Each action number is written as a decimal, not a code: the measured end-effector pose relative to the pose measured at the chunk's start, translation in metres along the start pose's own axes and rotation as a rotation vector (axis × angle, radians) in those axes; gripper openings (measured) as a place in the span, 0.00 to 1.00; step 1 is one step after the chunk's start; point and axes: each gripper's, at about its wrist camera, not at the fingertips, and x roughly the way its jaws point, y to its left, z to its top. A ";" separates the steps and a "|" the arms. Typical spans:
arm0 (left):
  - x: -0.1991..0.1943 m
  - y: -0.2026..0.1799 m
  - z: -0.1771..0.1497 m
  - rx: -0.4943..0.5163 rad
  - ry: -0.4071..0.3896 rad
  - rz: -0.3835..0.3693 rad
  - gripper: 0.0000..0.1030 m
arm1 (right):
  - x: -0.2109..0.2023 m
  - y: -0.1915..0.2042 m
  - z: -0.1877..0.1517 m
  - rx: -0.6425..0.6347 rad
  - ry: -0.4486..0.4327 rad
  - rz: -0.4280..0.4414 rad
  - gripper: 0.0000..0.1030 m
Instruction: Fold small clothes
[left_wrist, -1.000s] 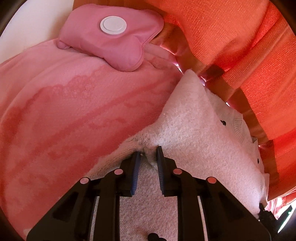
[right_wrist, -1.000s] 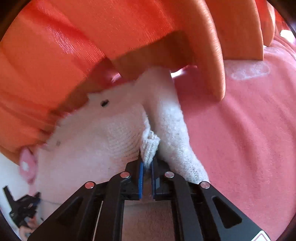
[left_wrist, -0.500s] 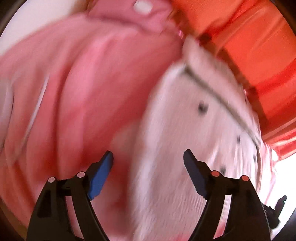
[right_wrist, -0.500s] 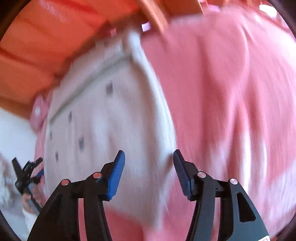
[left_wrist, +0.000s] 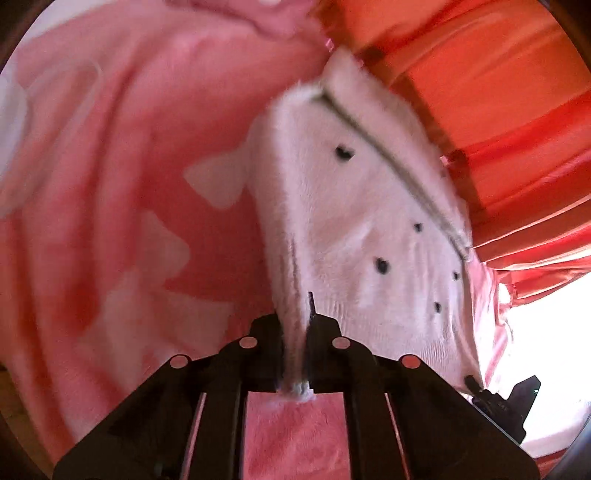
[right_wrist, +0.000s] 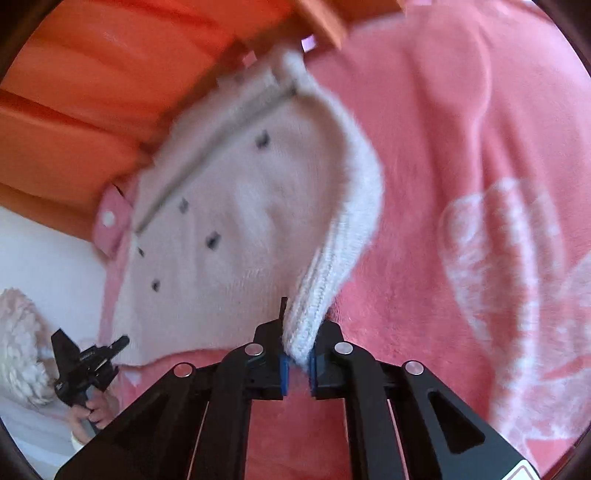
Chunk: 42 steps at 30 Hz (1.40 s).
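Observation:
A small white fuzzy sweater with dark dots lies on a pink blanket; it also shows in the right wrist view. My left gripper is shut on the sweater's near left edge. My right gripper is shut on its ribbed right edge. The left gripper also shows in the right wrist view, and the right one in the left wrist view. The grasped edges are raised off the blanket.
An orange cushion rises behind the sweater, also in the right wrist view. A pink pouch lies at the sweater's far left corner. A fluffy white item sits at the left. The pink blanket has pale patterns.
Both grippers opened, pulled back to the near side of the sweater, and have now shut on its left and right edges. The dotted side of the sweater now faces up.

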 end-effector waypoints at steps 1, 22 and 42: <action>-0.014 -0.001 -0.005 0.009 -0.013 -0.016 0.06 | -0.017 0.001 -0.007 -0.031 -0.030 -0.011 0.06; -0.178 -0.042 -0.108 0.216 -0.181 -0.101 0.06 | -0.197 -0.001 -0.083 -0.185 -0.282 0.066 0.05; 0.099 -0.066 0.112 0.117 -0.271 0.138 0.07 | 0.108 -0.024 0.173 0.214 -0.299 -0.045 0.07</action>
